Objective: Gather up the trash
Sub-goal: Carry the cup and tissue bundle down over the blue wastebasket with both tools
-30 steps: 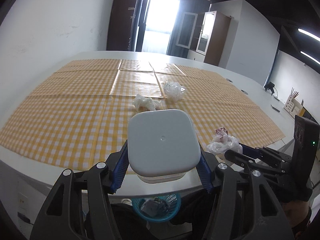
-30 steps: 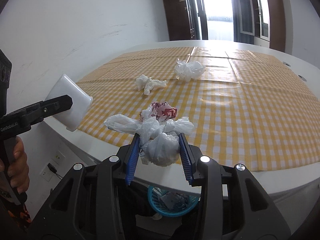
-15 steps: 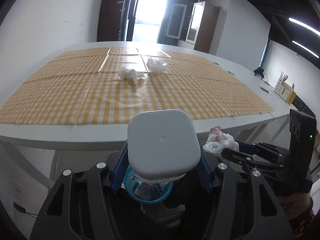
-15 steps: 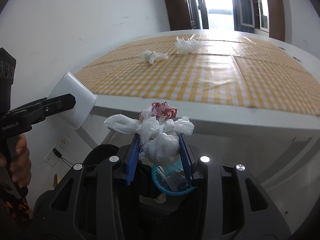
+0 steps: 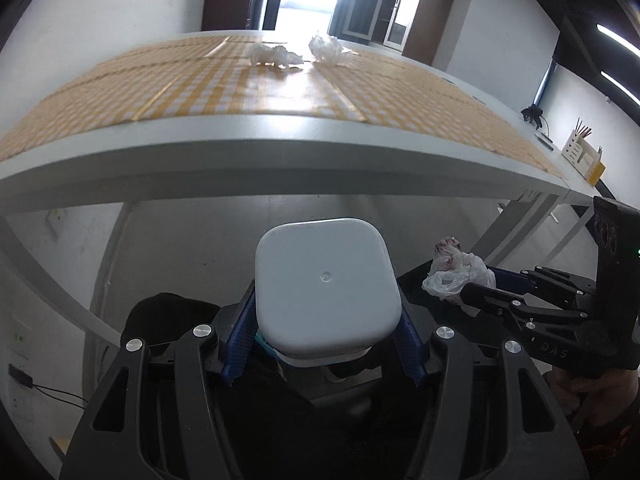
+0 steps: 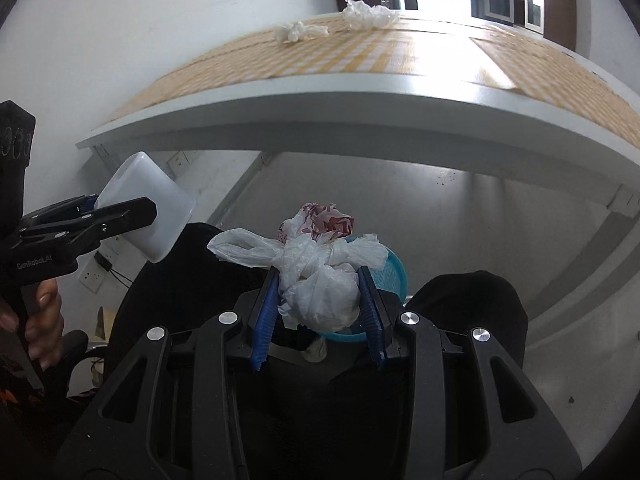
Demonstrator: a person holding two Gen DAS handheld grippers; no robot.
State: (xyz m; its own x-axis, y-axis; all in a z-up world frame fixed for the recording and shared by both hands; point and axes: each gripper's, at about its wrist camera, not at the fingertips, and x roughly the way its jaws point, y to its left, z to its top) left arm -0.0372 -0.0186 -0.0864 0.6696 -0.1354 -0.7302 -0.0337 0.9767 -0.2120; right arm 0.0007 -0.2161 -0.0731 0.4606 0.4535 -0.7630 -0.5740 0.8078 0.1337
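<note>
My left gripper is shut on a white square plastic container, held bottom-up below the table edge. In the right wrist view that container hangs at the left. My right gripper is shut on a knotted white plastic bag with red-patterned paper sticking out; the same bag shows at the right of the left wrist view. A blue mesh trash basket sits on the floor just behind the bag, mostly hidden. Two crumpled white wads lie on the yellow checked cloth.
The white table's front edge arches above both grippers, with its legs at the left and right. Black chair backs flank the basket. A hand grips the left tool. A pen holder stands at the far right.
Both grippers have sunk from above the tabletop to below its edge, carrying the container and the bag. The blue basket now sits close behind the bag.
</note>
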